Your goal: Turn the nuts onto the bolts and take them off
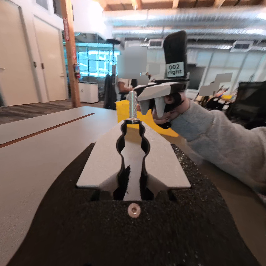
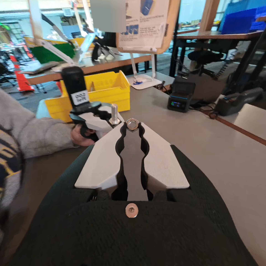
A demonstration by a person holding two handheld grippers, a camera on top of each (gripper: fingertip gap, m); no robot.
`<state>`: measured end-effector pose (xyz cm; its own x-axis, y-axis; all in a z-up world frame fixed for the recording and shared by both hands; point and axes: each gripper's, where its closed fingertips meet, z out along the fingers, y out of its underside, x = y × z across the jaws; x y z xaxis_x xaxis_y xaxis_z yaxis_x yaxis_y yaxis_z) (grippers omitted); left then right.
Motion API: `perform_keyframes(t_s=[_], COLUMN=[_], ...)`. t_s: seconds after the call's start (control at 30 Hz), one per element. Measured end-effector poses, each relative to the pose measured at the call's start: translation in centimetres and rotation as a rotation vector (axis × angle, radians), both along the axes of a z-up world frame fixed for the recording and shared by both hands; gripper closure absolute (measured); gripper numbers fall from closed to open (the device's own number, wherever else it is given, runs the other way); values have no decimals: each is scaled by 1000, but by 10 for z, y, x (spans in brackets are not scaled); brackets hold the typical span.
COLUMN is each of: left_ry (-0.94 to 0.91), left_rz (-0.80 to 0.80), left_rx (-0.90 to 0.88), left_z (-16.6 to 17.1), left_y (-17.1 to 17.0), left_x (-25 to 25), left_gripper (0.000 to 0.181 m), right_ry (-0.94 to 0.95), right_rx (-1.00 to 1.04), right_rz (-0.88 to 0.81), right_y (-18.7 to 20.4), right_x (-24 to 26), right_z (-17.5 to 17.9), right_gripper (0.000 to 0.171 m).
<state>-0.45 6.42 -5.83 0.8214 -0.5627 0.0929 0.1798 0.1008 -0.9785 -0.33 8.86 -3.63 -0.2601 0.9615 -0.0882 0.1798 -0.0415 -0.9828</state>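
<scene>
Left gripper (image 1: 132,122) pinches bolt (image 1: 132,106) by its head, threads up. Right gripper (image 2: 132,125) clamps nut (image 2: 132,124) at fingertips, only right wrist view shows that. Both just beside each other, over grey table (image 2: 179,138), yellow bin (image 2: 106,92) behind.

My left wrist camera is looking low along my left claw (image 1: 132,122), facing my right claw (image 1: 152,109) close by. My right wrist camera is facing back likewise. Both are sharing the yellow bin (image 2: 109,92) and counter (image 2: 179,136).
</scene>
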Motion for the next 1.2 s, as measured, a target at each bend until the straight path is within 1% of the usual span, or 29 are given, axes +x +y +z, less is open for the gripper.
perform_keyframes(t_s=[0.07, 0.17, 0.23, 0.3, 0.4, 0.57, 0.83, 1.2], left_ry=[-64, -143, -158, -134, -117, -69, 15, 56], left_rz=[-75, -169, -201, -210, -217, -177, -167, -175], left_rx=[27, 43, 43, 42, 41, 28, 19, 16], left_z=[7, 13, 13, 11, 10, 8, 3, 1], left_y=[-6, -12, -13, -13, -15, -13, -13, -15], left_x=[10, 21, 25, 28, 30, 25, 27, 31], left_gripper=[167, 167, 167, 167, 167, 167, 167, 167], right_ry=[-8, -92, -170, -258, -382, -451, -468, -459], right_rx=[9, 69, 108, 153, 245, 285, 306, 296], right_rz=[72, 201, 269, 310, 329, 332, 329, 333], right_y=[-14, -35, -44, -48, -47, -45, -47, -50], right_x=[4, 7, 8, 7, 5, 5, 9, 13], right_z=[17, 32, 36, 35, 28, 25, 24, 17], right_gripper=[155, 155, 156, 155, 155, 155, 155, 155])
